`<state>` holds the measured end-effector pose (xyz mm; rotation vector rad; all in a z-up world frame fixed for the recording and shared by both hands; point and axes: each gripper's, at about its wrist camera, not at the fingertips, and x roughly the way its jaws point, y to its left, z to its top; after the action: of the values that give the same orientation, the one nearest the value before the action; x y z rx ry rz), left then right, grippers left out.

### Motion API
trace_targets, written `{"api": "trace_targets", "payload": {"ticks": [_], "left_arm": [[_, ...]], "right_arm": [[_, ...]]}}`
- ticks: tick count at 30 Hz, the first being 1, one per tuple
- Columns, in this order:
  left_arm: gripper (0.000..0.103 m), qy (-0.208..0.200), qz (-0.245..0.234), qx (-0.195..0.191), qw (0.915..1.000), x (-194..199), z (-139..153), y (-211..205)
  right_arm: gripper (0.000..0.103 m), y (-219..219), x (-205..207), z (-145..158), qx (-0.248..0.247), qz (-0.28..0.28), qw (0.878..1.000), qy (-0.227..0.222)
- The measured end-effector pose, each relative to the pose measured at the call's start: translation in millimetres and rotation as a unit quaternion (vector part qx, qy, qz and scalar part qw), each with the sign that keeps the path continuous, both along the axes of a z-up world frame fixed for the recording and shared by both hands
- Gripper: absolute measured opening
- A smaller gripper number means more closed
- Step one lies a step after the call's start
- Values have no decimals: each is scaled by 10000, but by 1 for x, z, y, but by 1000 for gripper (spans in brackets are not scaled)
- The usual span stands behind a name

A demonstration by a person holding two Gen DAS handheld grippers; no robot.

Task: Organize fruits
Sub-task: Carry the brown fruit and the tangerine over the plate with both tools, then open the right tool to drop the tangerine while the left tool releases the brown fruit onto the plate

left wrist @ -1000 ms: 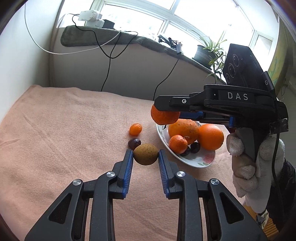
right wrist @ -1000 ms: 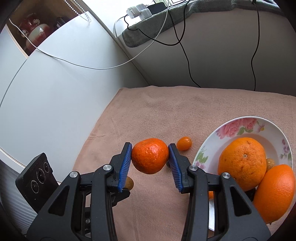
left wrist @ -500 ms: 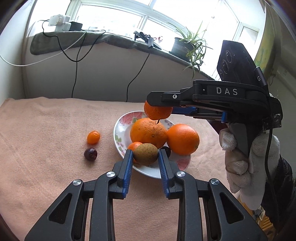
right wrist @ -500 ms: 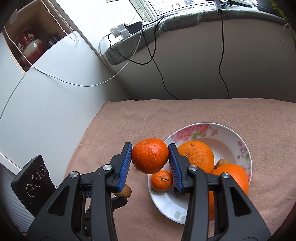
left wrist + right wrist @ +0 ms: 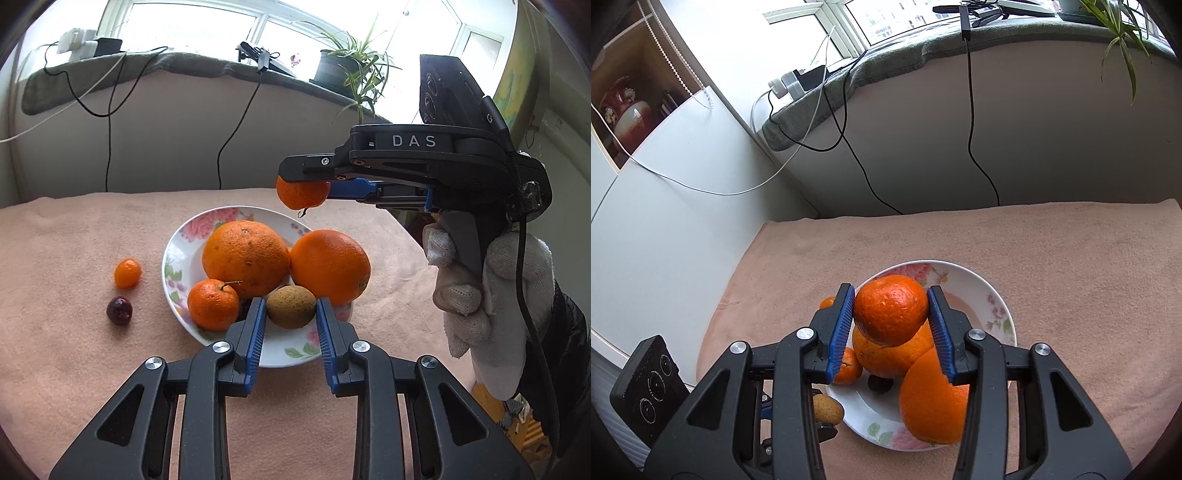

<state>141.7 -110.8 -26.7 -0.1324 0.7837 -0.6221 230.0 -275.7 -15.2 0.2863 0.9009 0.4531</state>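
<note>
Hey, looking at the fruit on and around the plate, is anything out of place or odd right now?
Two small fruits lie off the flowered plate: a tiny orange kumquat and a dark round fruit sit on the pink cloth left of it. Both tongs hold fruit above the plate: left tongs a brown fruit, right tongs a mandarin.

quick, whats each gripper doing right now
left gripper: closed on the small brown fruit, above the plate
right gripper: closed on a mandarin, above the plate
</note>
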Motion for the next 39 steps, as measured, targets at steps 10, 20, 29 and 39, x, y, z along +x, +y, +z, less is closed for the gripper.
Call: {"api": "trace_targets", "payload": {"ticks": [10, 20, 29, 39], "left_arm": [[26, 46, -97, 131, 9999, 6, -5, -19], [27, 17, -68, 222, 9997, 11, -5, -26], [27, -25, -11, 252, 9997, 8, -4, -26], [55, -139, 70, 264, 9995, 3, 0, -24]], "right_arm": [[42, -10, 11, -16, -173, -103, 9997, 137], [43, -5, 13, -23, -335, -73, 9992, 187], [46, -1, 12, -20, -458, -51, 9989, 111], [74, 0, 8, -9, -458, -45, 9989, -122]]}}
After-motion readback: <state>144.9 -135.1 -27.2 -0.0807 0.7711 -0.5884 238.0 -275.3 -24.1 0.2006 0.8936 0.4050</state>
